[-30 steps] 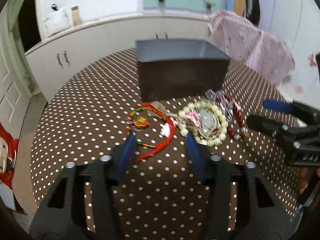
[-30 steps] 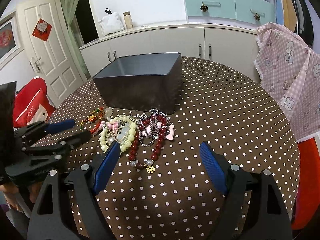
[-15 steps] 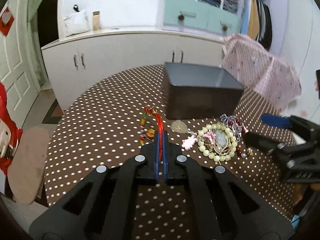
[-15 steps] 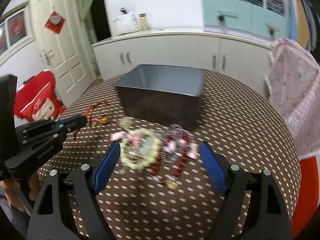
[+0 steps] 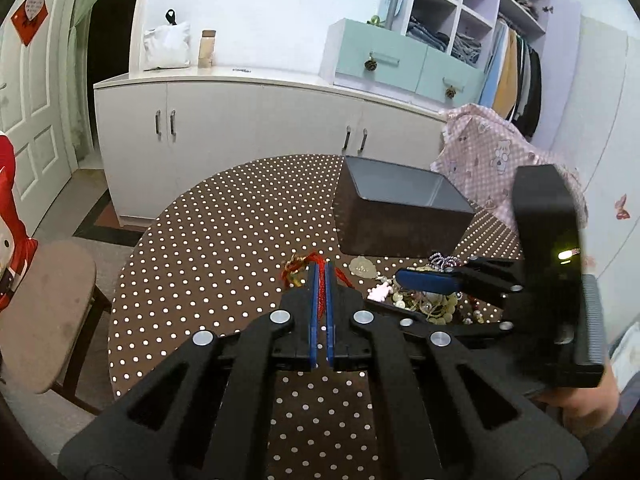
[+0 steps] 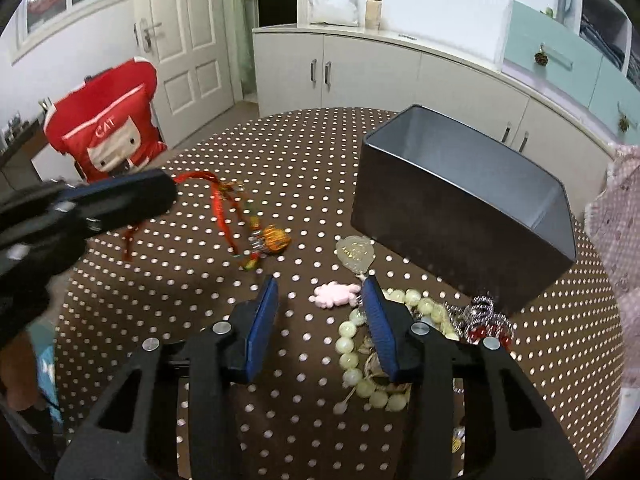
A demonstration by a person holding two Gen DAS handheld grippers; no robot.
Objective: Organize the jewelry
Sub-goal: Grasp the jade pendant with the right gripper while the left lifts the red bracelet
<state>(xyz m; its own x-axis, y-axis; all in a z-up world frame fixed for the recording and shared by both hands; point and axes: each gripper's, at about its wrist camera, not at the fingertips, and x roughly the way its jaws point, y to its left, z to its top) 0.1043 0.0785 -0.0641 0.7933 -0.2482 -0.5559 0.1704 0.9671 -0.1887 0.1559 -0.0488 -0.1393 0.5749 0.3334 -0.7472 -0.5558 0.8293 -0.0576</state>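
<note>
My left gripper is shut on the red cord of a charm and holds it just above the polka-dot table. From the right wrist view the cord trails down from the left gripper to an orange charm on the cloth. My right gripper points down at the jewelry pile with its jaws closing. A pink charm lies between its pads, not pressed. A pale bead bracelet, a jade pendant and red beads lie beside it. The dark box stands behind.
A pink checked cloth hangs over a chair behind the box. A round stool stands at the table's left edge and a red bag on a chair beyond it. White cabinets line the wall.
My left gripper shut on the red cord and drew it up and left, away from the pile. My right gripper swung left over the pile and its jaws narrowed around the pink charm.
</note>
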